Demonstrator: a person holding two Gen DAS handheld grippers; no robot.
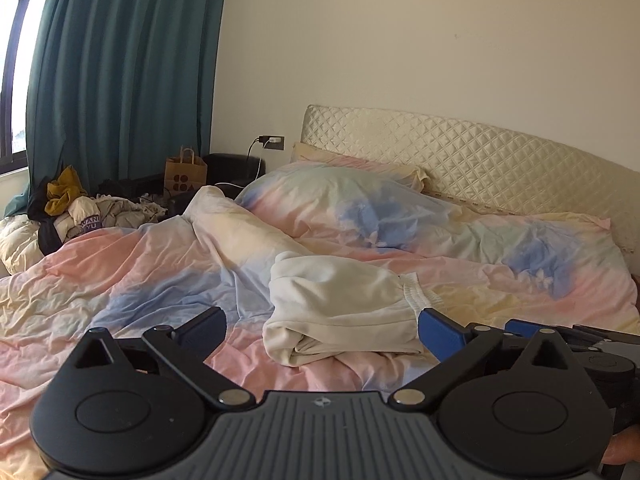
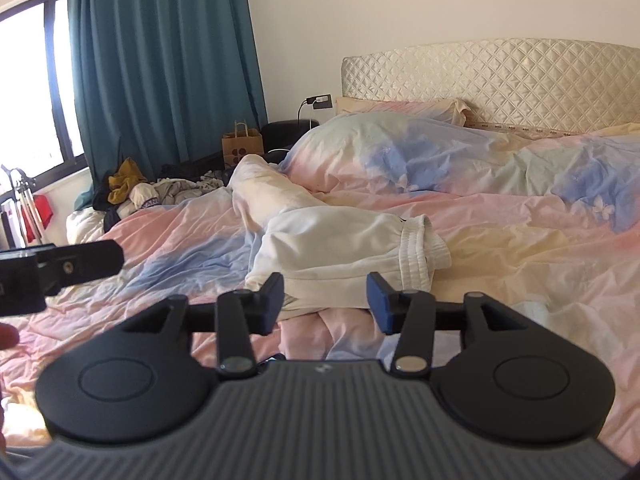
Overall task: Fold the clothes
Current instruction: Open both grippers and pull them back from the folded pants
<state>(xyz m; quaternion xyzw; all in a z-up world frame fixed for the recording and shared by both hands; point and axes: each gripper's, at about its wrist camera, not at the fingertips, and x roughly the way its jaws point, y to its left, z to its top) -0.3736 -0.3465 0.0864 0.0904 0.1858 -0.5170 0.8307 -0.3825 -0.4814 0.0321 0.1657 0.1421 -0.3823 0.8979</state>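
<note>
A cream-white folded garment (image 1: 336, 304) with an elastic waistband (image 1: 416, 296) lies on the pastel duvet (image 1: 120, 280). It also shows in the right wrist view (image 2: 340, 244), waistband (image 2: 416, 252) to the right. My left gripper (image 1: 322, 332) is open wide and empty, just in front of the garment's near edge. My right gripper (image 2: 325, 300) is open and empty, its blue fingertips (image 2: 376, 298) at the garment's near edge. The right gripper's fingers also appear at the right in the left wrist view (image 1: 532, 328).
A pile of loose clothes (image 1: 76, 208) lies at the bed's far left, also in the right wrist view (image 2: 136, 192). Pastel pillows (image 1: 348, 200) rest against a quilted headboard (image 1: 460, 148). A paper bag (image 1: 186, 172) and teal curtain (image 1: 120, 72) stand beyond.
</note>
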